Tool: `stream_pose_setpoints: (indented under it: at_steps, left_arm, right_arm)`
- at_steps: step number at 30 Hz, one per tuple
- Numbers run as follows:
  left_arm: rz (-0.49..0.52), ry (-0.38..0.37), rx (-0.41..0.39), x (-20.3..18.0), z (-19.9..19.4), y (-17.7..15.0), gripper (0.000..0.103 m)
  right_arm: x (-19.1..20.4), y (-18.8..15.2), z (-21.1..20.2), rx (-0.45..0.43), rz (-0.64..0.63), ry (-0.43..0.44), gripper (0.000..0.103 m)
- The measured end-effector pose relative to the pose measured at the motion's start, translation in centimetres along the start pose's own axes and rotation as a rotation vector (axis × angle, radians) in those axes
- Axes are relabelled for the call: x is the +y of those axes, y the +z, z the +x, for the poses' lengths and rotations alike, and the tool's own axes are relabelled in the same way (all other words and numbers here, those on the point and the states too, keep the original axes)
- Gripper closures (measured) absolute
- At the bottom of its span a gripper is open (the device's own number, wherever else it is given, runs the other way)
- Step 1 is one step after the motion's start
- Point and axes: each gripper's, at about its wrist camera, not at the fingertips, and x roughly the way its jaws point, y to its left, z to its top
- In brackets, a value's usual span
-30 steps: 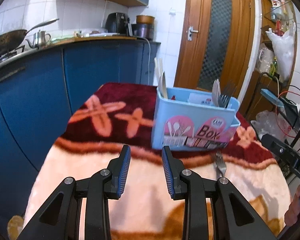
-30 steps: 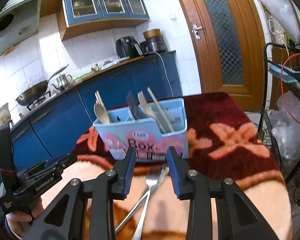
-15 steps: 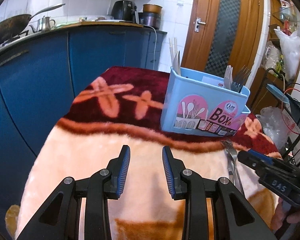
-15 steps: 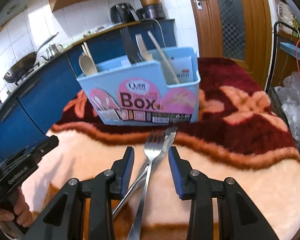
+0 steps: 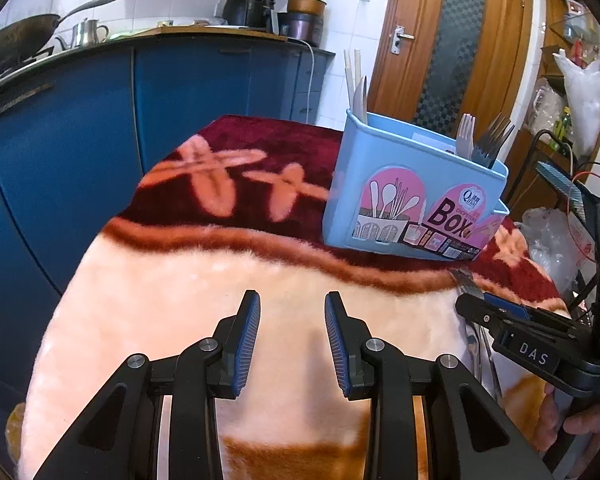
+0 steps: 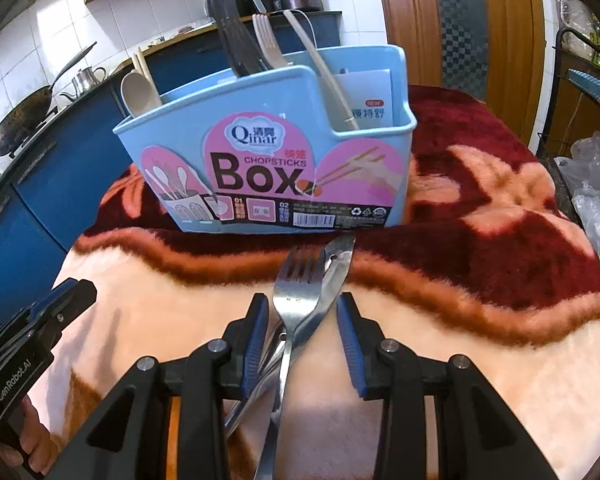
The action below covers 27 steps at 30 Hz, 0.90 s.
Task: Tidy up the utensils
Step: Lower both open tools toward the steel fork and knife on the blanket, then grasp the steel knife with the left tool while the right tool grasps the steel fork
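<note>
One blue chopsticks box (image 6: 268, 152) stands on one patterned blanket (image 6: 480, 320). Two metal utensils lie before it: one fork (image 6: 296, 292) and one flat-bladed piece (image 6: 336, 268) beneath. In the box: one wooden spoon (image 6: 140, 94), one pair of chopsticks (image 6: 142, 64), one single chopstick (image 6: 324, 68), one pale fork (image 6: 266, 42) and a dark fork cluster (image 6: 238, 48), number unclear. Two claws: left claw (image 5: 292, 344), right claw (image 6: 302, 344).

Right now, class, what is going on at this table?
A person holds a hand-held gripper in each hand over a table draped in a plush peach and maroon blanket. The right hand-held gripper straddles a silver metal fork lying on other cutlery, its pads apart from it. The left hand-held gripper hovers open and empty. The light blue plastic chopsticks box already holds spoons, forks and chopsticks.
</note>
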Motion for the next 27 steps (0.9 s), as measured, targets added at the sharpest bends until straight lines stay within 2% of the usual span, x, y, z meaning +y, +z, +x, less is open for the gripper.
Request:
stream_pose_setpoints:
  at_steps: [5,12,18,27]
  left_arm:
    - [0.004,0.0,0.001,-0.1,0.0,0.0,0.069]
    - [0.024,-0.006,0.008,-1.0,-0.1,-0.2,0.069]
    - [0.061,-0.026,0.018,-2.6,-0.2,-0.4,0.069]
    - [0.11,-0.099,0.08,-6.5,0.6,-0.7,0.069]
  right_arm:
    - [-0.3,0.1,-0.2,-0.017,0.019,0.012,0.078]
    - [-1.1,-0.6,-1.5,-0.035,0.04,0.054,0.078]
    - [-2.8,-1.0,-3.3,-0.067,0.067,0.043,0.078]
    - [-5.5,-1.4,-4.4,-0.097,0.114,0.063,0.078]
